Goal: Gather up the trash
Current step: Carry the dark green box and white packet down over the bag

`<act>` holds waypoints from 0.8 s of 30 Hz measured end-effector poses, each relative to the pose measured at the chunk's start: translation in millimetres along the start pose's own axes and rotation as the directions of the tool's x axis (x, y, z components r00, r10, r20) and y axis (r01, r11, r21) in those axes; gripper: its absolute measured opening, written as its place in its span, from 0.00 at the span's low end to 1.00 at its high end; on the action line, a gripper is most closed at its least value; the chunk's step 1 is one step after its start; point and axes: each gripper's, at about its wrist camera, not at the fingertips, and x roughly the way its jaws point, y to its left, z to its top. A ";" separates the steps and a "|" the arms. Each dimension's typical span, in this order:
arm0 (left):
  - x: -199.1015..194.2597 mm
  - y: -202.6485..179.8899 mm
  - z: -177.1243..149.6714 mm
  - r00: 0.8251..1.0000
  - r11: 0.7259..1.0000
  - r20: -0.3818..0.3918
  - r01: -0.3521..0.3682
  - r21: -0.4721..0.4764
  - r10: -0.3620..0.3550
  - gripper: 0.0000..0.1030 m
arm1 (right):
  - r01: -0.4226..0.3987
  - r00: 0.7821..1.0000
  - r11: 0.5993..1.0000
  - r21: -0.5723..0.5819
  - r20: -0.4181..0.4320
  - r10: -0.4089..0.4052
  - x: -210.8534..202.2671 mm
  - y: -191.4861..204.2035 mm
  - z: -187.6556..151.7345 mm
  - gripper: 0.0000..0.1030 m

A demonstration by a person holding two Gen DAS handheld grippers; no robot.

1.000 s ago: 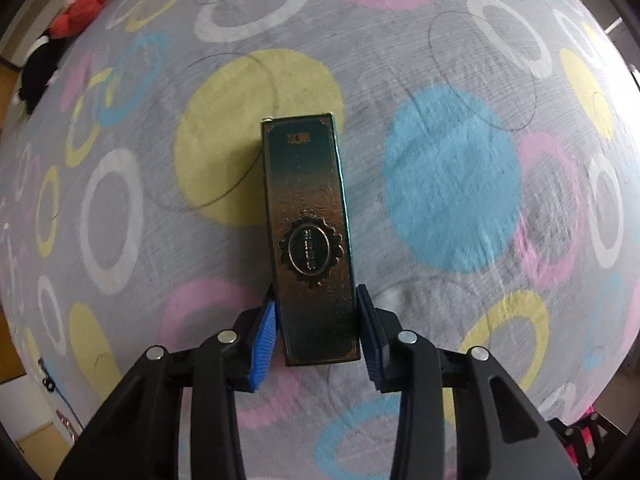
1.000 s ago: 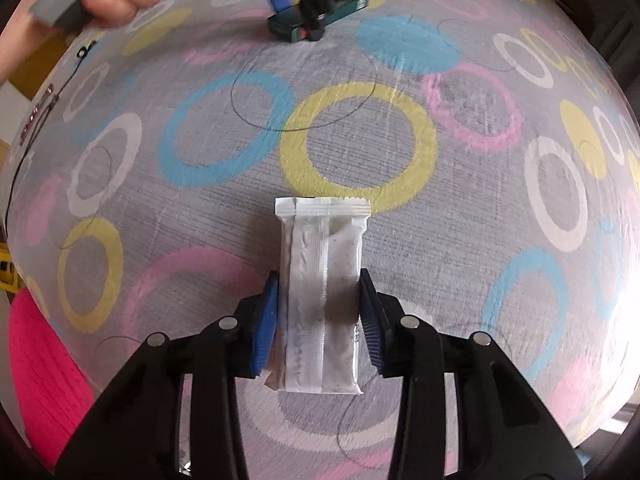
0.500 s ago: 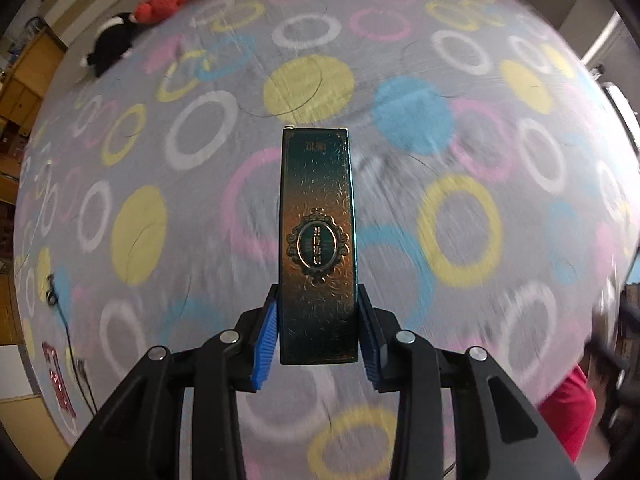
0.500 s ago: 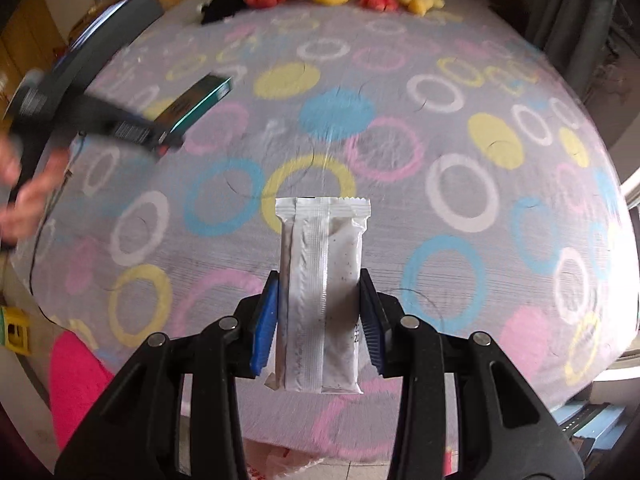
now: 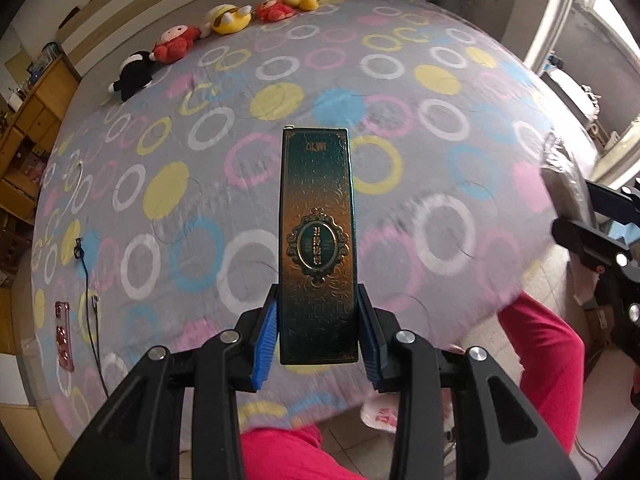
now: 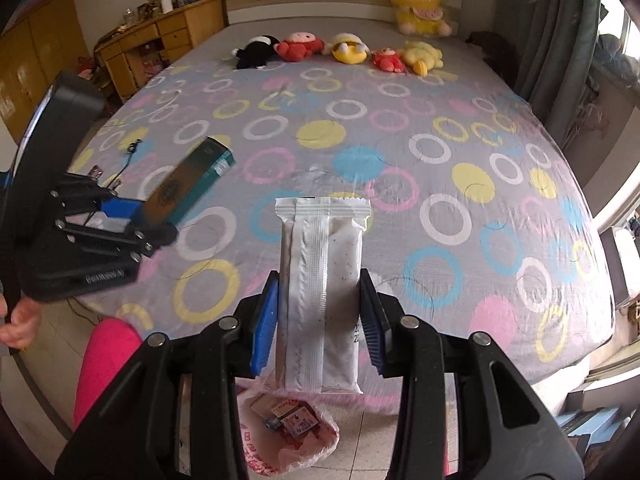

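Trash is held in both grippers above the near edge of the bed [image 6: 400, 168]. A dark green box [image 5: 318, 248] with gold ornament and an oval emblem is pinched at its lower end between the blue pads [image 5: 265, 344] of the left gripper [image 5: 318, 340], its length pointing away from the camera. A white sealed snack wrapper [image 6: 320, 300] with a crimped top edge is clamped the same way by the right gripper [image 6: 320, 320], the pads pressed on its two long sides. Below the wrapper, a pink-and-white plastic bag [image 6: 288, 436] lies open on the tiled floor, with small packets seen inside it. Bright pink trouser legs [image 5: 540, 360] of the person are seen at the bed's near edge. In the right wrist view the left gripper is seen at the left with the box tilted up, and a hand [image 6: 18, 320] is seen below it. The bedsheet is grey with coloured rings and discs; a dark cable [image 5: 90, 308] and a pink phone case [image 5: 64, 336] lie near its left edge. Farther off, a row of plush toys [image 6: 340, 50] lies across the bed, and a large yellow plush [image 6: 420, 4] leans on the headboard. A wooden dresser [image 6: 160, 44] stands at the far left.
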 end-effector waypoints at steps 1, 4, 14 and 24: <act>-2.6 -4.9 -5.4 1.000 1.000 0.004 0.002 0.002 -0.002 0.34 | 0.002 1.000 1.000 -0.009 0.005 -0.002 -8.8 4.7 -5.6 0.37; -10.3 -17.5 -20.1 1.000 1.000 0.009 0.012 0.008 -0.012 0.34 | 0.003 1.000 1.000 -0.021 0.018 -0.002 -27.6 13.1 -20.9 0.37; -13.2 -60.0 -82.8 0.999 0.999 -0.012 0.044 0.031 -0.044 0.34 | -0.010 1.000 1.000 0.006 0.011 0.010 -54.4 25.3 -80.7 0.37; 8.0 -86.7 -139.8 0.994 0.995 -0.064 0.093 0.034 -0.091 0.34 | -0.033 0.999 0.998 0.053 -0.036 0.035 -47.7 40.9 -132.0 0.37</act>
